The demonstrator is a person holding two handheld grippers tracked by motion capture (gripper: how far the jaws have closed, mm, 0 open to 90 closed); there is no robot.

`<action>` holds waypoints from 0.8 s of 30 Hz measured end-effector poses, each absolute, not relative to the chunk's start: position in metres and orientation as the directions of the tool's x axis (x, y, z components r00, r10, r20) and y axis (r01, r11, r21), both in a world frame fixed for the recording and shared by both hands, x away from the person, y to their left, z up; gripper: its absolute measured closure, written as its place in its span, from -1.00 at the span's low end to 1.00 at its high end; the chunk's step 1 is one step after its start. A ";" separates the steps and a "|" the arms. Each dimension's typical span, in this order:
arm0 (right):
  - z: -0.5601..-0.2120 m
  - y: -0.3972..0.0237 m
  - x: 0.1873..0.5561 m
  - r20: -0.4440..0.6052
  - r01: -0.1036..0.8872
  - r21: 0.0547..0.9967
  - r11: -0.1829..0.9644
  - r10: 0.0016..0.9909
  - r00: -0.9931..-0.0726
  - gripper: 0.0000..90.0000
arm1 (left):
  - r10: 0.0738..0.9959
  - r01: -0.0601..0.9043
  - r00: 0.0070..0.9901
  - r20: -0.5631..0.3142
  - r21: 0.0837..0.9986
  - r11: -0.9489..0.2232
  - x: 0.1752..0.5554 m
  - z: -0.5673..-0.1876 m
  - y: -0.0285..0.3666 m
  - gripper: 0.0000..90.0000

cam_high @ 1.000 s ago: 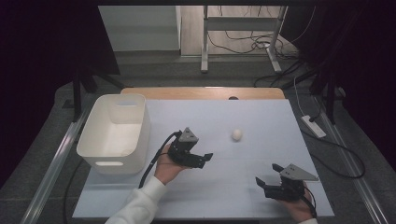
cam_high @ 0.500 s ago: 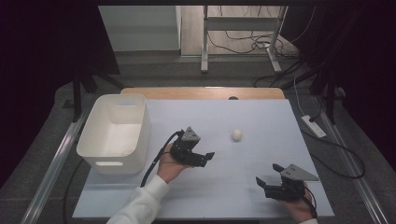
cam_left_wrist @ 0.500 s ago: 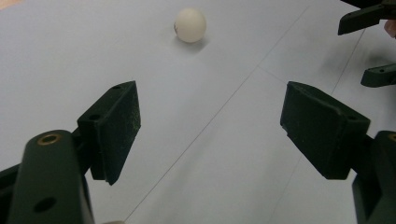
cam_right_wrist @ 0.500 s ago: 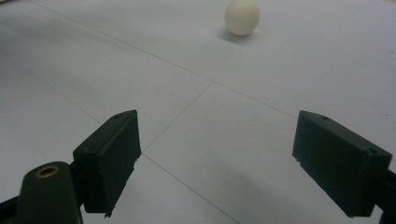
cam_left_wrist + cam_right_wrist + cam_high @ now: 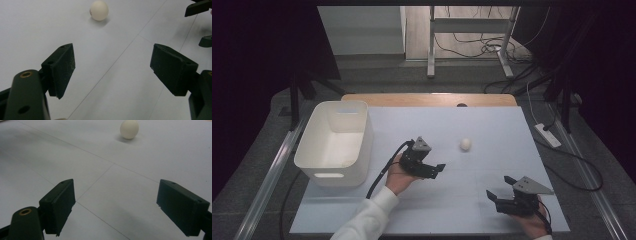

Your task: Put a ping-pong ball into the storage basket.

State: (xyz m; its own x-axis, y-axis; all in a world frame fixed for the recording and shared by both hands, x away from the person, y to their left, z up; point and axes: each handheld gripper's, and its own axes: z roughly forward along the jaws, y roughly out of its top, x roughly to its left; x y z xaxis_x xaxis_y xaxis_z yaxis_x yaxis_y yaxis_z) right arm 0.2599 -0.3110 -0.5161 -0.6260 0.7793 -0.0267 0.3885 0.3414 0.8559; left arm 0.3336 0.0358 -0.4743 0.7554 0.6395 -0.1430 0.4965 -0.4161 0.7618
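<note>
Two grippers (jaws apart) – egg [image 5: 465,144] untouched.

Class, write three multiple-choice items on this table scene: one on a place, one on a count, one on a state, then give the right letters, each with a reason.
1. Where does the white ball lie?
A. inside the white bin
B. on the bare table, beyond the left gripper
C. between the right gripper's fingers

2. How many balls are on the table?
A. one
B. two
C. three

3. How do the left gripper's fingers stand?
A. shut on the ball
B. shut on nothing
C. apart, with nothing between them

Key: 1 B, the ball rests on the table ahead of the left gripper, apart from the white bin. 2 A, a single ball shows in the high view. 3 C, the left gripper view shows bare table between the fingers.
</note>
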 end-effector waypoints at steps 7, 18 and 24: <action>-0.516 -0.312 0.260 -0.027 0.389 0.856 0.341 0.780 -0.626 -0.66 | 0.639 0.500 0.756 -0.145 0.757 -0.420 0.338 -0.478 0.028 -0.53; -0.517 -0.312 0.260 -0.027 0.391 0.855 0.340 0.783 -0.622 -0.66 | 0.638 0.508 0.755 -0.154 0.753 -0.419 0.345 -0.483 0.018 -0.52; -0.516 -0.313 0.260 -0.027 0.391 0.856 0.339 0.783 -0.622 -0.66 | 0.641 0.517 0.750 -0.160 0.747 -0.418 0.351 -0.487 0.013 -0.52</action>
